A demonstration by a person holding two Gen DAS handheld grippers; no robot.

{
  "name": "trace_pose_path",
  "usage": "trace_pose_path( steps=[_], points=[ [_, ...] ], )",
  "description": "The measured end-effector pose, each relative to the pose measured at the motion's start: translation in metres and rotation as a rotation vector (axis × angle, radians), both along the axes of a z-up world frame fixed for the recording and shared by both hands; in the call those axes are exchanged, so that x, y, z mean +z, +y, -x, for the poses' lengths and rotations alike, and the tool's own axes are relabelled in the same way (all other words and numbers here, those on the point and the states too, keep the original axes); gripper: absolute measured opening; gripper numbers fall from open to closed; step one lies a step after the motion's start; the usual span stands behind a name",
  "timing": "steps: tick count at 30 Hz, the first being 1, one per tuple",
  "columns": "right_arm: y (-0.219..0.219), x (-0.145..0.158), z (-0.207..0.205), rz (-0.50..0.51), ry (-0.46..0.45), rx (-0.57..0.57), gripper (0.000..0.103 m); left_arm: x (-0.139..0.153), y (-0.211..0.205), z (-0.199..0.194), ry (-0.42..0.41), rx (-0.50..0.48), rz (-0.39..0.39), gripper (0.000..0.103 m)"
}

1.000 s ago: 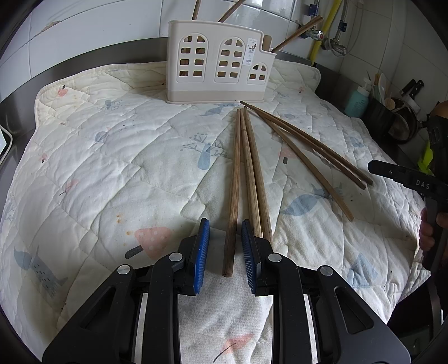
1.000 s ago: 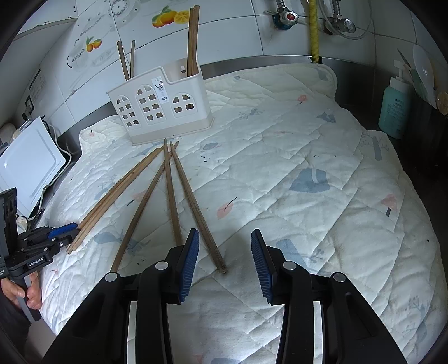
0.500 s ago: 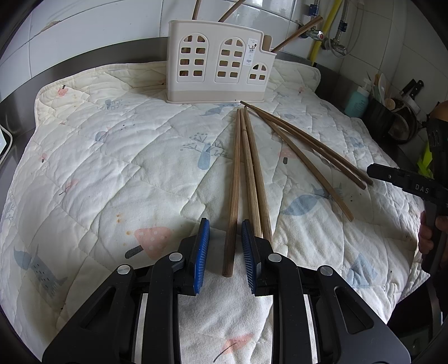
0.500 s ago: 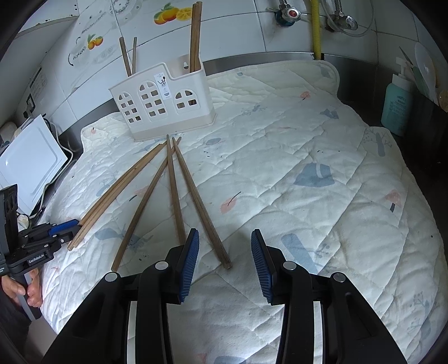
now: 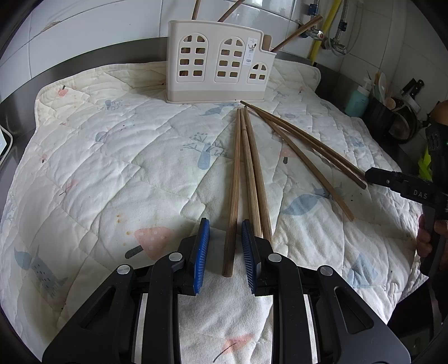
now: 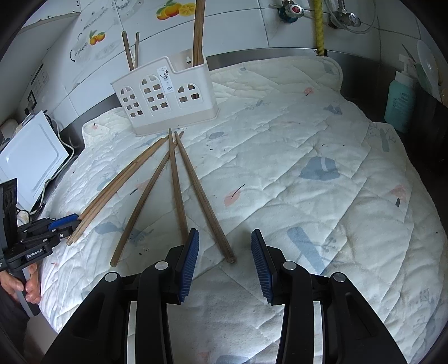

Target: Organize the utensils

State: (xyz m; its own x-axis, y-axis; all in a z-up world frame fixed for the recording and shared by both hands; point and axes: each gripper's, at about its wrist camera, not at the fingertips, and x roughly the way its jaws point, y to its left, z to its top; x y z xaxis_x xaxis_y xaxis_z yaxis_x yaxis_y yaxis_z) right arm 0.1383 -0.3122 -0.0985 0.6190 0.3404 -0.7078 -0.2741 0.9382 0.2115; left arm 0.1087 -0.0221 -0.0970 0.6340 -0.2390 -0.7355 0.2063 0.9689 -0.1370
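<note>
Several long wooden chopsticks lie fanned out on a quilted cloth (image 5: 112, 168) in front of a cream utensil holder (image 5: 218, 63), which holds a few upright chopsticks. My left gripper (image 5: 225, 249) is open, its blue pads on either side of the near end of one chopstick (image 5: 233, 196), not touching it. Two more chopsticks lie just right of it. My right gripper (image 6: 225, 252) is open low over the cloth, with the near end of another chopstick (image 6: 201, 196) between its pads. The holder (image 6: 165, 95) also shows in the right wrist view.
A teal soap bottle (image 6: 400, 103) and dark kitchenware stand at the cloth's right edge. A white tray (image 6: 28, 159) leans at the left. A tiled wall with a tap (image 6: 294, 11) and yellow pipe is behind the holder. The left gripper also shows at the cloth's edge (image 6: 56, 226).
The right gripper has moved forward and lower, so the chopstick end now lies between its pads. The left gripper has not visibly moved.
</note>
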Motion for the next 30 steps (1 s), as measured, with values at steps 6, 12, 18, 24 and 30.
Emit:
trace_pose_path(
  steps=[6,12,18,24,30],
  points=[
    [0.001,0.001,0.0,-0.002,-0.002,0.006,0.039,0.0,0.001,0.0,0.001,0.0,0.008,0.023],
    [0.004,0.001,0.002,0.006,-0.004,0.01,0.04,0.0,0.004,-0.001,0.003,-0.001,0.021,0.023],
    [0.011,0.006,0.005,0.037,-0.027,0.039,0.04,0.0,0.006,-0.001,0.007,0.0,0.048,0.023],
    [0.013,0.006,0.003,0.058,-0.034,0.049,0.04,-0.001,0.006,-0.001,0.006,0.0,0.042,0.023],
    [0.015,0.004,-0.007,0.089,-0.031,0.065,0.038,0.0,0.004,0.0,0.003,0.0,0.021,0.023]
  ],
)
